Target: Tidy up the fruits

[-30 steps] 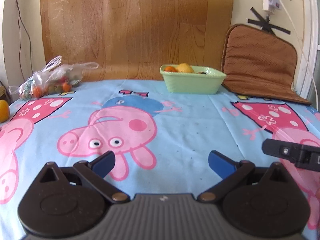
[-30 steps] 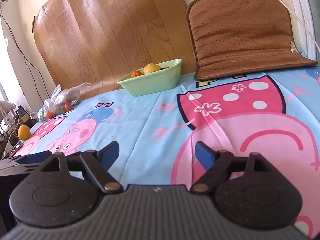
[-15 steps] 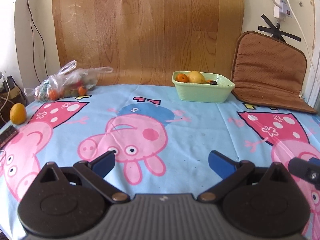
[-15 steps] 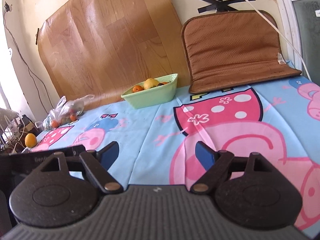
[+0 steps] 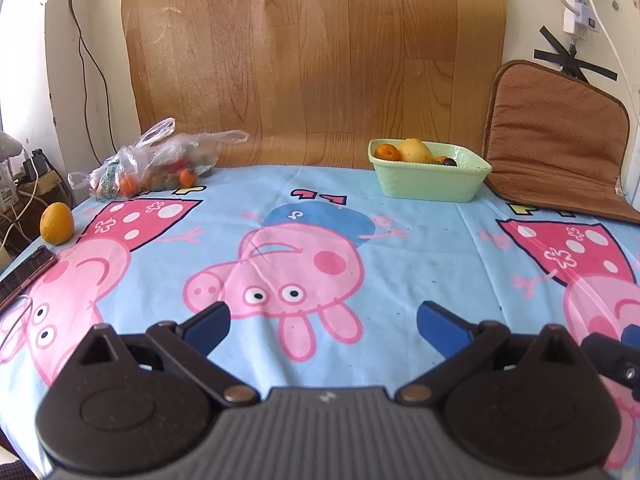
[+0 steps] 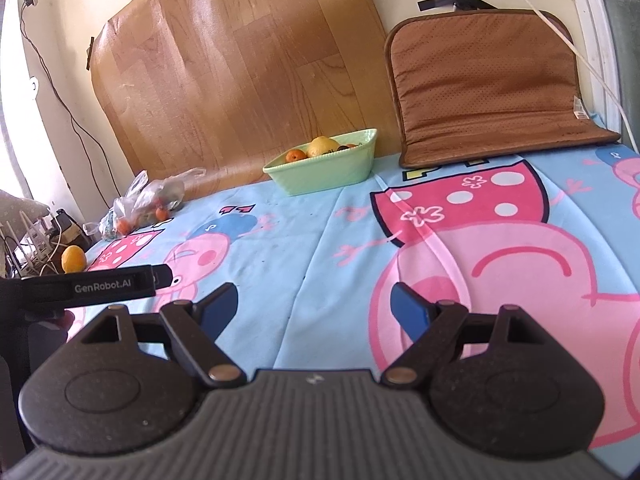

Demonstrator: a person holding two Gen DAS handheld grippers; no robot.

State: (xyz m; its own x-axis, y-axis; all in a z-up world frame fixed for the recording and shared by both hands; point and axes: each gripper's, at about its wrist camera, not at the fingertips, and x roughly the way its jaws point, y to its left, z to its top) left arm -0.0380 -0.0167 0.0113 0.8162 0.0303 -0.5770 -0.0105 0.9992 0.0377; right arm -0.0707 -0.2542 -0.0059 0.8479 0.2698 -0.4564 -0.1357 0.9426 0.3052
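A pale green bowl (image 5: pixel 428 184) stands at the back of the table with a yellow fruit (image 5: pixel 416 150) and a small orange (image 5: pixel 386 153) in it; it also shows in the right wrist view (image 6: pixel 324 170). A clear plastic bag of small fruits (image 5: pixel 156 164) lies at the back left, also seen in the right wrist view (image 6: pixel 148 200). A loose yellow-orange fruit (image 5: pixel 57 223) sits at the left edge, also in the right wrist view (image 6: pixel 73 259). My left gripper (image 5: pixel 322 326) is open and empty, near the front edge. My right gripper (image 6: pixel 312 304) is open and empty beside it.
A Peppa Pig cloth (image 5: pixel 320 240) covers the table. A brown cushion (image 5: pixel 556 136) leans on the wall at the back right. A wood-pattern sheet (image 5: pixel 312 60) stands behind. A dark phone-like object (image 5: pixel 24 276) lies at the left edge. Cables hang at the far left.
Both grippers have pulled back and risen, so more of the table shows. The loose fruit and the dark object at the left edge came into view. Both stay open.
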